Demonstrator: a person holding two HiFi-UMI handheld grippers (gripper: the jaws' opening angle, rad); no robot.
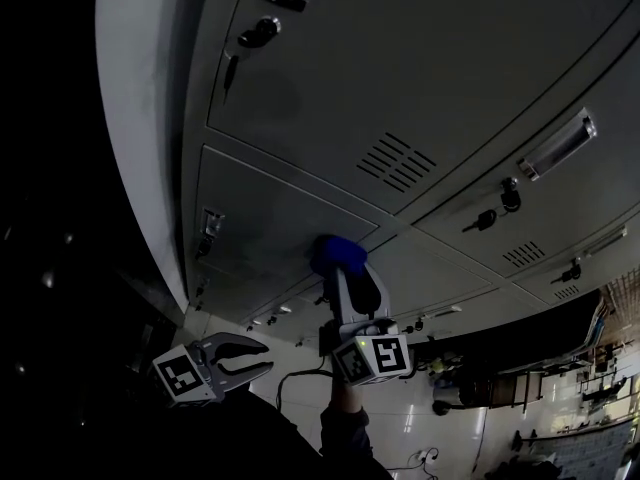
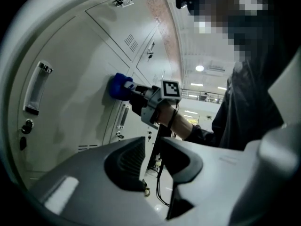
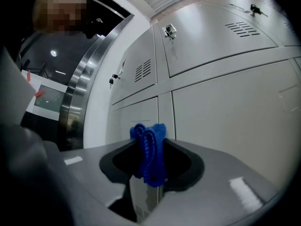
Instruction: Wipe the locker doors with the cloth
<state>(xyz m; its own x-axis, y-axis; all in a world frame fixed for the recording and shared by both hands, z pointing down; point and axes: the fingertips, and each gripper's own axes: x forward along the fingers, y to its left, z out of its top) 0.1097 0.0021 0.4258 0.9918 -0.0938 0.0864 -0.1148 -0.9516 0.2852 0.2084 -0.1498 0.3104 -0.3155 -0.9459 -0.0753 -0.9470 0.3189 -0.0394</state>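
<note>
A blue cloth (image 1: 335, 252) is pressed against a grey locker door (image 1: 262, 223) close to the seam with the neighbouring door. My right gripper (image 1: 342, 270) is shut on it, and its marker cube (image 1: 373, 357) faces me. In the right gripper view the cloth (image 3: 149, 147) is bunched between the jaws of the right gripper (image 3: 150, 160), close to the door (image 3: 139, 115). The left gripper view shows the cloth (image 2: 119, 85) flat on the door face. My left gripper (image 1: 266, 356) hangs lower and to the left, away from the lockers, open and holding nothing (image 2: 153, 160).
The lockers carry keys in locks (image 1: 258, 34) (image 1: 487, 220), vent slots (image 1: 397, 161) and label holders (image 1: 558, 145). A rounded grey end panel (image 1: 140, 118) borders them on the left. Cables (image 1: 425, 458) lie on the floor, with furniture (image 1: 590, 368) at lower right.
</note>
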